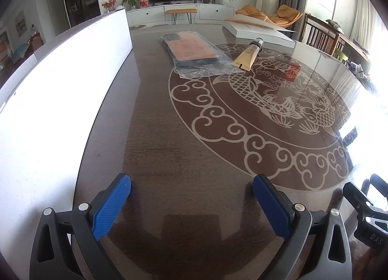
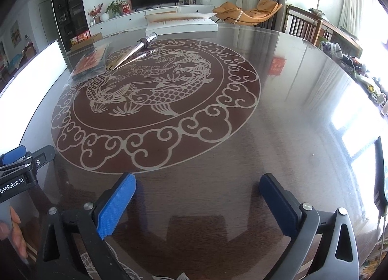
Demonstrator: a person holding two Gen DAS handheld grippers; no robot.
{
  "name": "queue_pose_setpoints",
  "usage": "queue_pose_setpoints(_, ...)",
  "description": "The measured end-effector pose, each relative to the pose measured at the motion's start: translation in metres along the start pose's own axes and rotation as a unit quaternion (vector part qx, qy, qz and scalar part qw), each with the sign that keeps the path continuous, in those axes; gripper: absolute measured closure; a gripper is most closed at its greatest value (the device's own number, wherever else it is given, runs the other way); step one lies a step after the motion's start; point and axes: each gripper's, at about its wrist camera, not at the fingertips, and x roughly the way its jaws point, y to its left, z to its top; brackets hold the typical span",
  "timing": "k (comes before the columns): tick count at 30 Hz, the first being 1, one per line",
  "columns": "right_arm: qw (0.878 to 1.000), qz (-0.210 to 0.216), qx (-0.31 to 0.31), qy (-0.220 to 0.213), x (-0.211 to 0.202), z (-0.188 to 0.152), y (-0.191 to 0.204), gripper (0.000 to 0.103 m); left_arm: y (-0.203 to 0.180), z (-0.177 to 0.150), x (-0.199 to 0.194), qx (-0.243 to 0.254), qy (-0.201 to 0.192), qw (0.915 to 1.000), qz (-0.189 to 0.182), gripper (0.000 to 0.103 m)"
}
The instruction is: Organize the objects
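Note:
A phone case in a clear plastic bag [image 1: 191, 55] lies on the far part of the dark glass table [image 1: 194, 146]. A yellow tube with a dark cap [image 1: 248, 54] lies just right of the bag, its flat end on the bag's corner. Both show far left in the right wrist view: the bag [image 2: 91, 63] and the tube [image 2: 135, 51]. My left gripper [image 1: 191, 195] is open and empty, low over the near table. My right gripper [image 2: 197, 195] is open and empty, near the table's front edge. Each gripper is far from both objects.
A long white box [image 1: 60, 86] stands along the table's left side. A flat white box [image 1: 257, 31] with paper on it lies at the far edge behind the tube. Wooden chairs [image 1: 325, 37] stand at the right. The table carries a fish pattern [image 2: 155, 86].

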Motion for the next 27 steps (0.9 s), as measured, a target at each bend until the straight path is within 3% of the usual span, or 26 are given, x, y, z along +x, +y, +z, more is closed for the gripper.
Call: queue_pose_setpoints(27,1.0,-0.001,0.0,0.0,-0.0002,-0.001,-0.0002,0.0,-0.0013,0.0067,0.0055,0.009,-0.001,0.9999,-0.007,0.0)
